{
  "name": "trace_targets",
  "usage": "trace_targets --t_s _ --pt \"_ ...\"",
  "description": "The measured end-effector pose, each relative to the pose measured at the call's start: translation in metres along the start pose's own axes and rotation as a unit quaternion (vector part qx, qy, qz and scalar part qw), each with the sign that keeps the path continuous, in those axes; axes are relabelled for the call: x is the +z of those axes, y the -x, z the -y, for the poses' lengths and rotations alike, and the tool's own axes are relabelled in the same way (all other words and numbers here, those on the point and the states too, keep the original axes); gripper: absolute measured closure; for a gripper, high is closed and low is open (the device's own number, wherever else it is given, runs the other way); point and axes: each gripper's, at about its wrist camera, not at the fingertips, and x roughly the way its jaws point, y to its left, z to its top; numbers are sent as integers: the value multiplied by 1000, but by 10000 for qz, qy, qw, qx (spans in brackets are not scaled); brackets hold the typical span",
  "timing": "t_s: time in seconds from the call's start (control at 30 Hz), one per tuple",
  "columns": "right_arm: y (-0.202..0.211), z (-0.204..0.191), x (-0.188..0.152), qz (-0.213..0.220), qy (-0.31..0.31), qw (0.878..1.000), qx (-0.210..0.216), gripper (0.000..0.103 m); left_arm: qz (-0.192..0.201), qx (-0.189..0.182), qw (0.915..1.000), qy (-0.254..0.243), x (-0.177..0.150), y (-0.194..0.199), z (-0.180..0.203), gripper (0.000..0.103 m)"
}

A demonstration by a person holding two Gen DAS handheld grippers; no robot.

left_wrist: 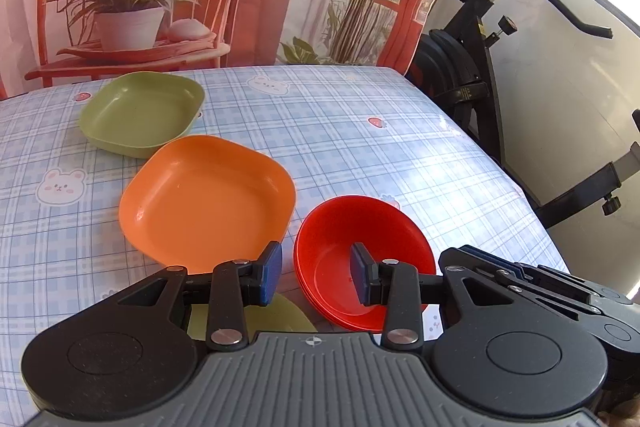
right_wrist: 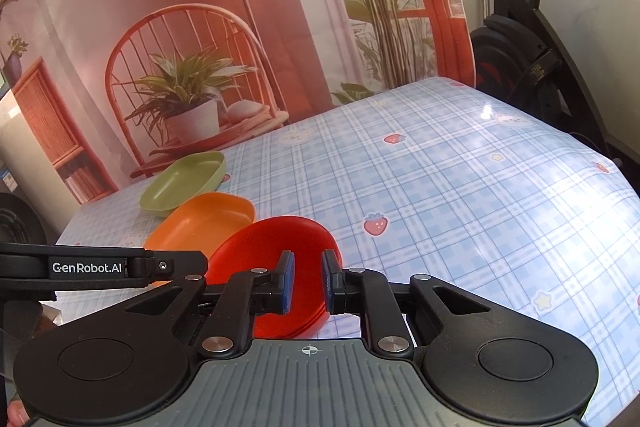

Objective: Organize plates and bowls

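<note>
The red bowls [left_wrist: 362, 263] are a nested stack of glossy round shells, several rims showing at the near edge, and they sit on the blue plaid bench [left_wrist: 360, 131] at its near side; just beside them lies a rounded-square orange plate [left_wrist: 208, 199], and past that, touching or nearly so, a green plate [left_wrist: 140, 113] of the same shape, the three running in a diagonal line toward the far left; a pale green piece [left_wrist: 288, 315] shows under the left gripper [left_wrist: 316, 277], too hidden to name; the bowls open upward and, being round, have no long axis; the bench's right half is open cloth up to its right edge, where an exercise bike [left_wrist: 472, 67] stands close; the left gripper's fingers stand partly apart astride the stack's near-left rim, pressing nothing; the right gripper [right_wrist: 308, 281] has its fingers nearly closed with a narrow gap, the bowls' right rim seen behind it, and I cannot tell whether they pinch it.
</note>
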Motion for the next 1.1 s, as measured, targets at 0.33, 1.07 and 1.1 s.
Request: trace_targets --t_s 0.33,1.07,1.1 --pt "10 -33 -9 -120 355 9991 190 88 216 163 9980 572 -29 49 -54 64" --pt "-1 -72 -46 -732 728 9943 255 88 -245 395 9956 810 -95 52 -75 65" --pt "-3 -73 -48 -766 736 9940 251 88 -268 380 9954 838 -96 51 -76 65"
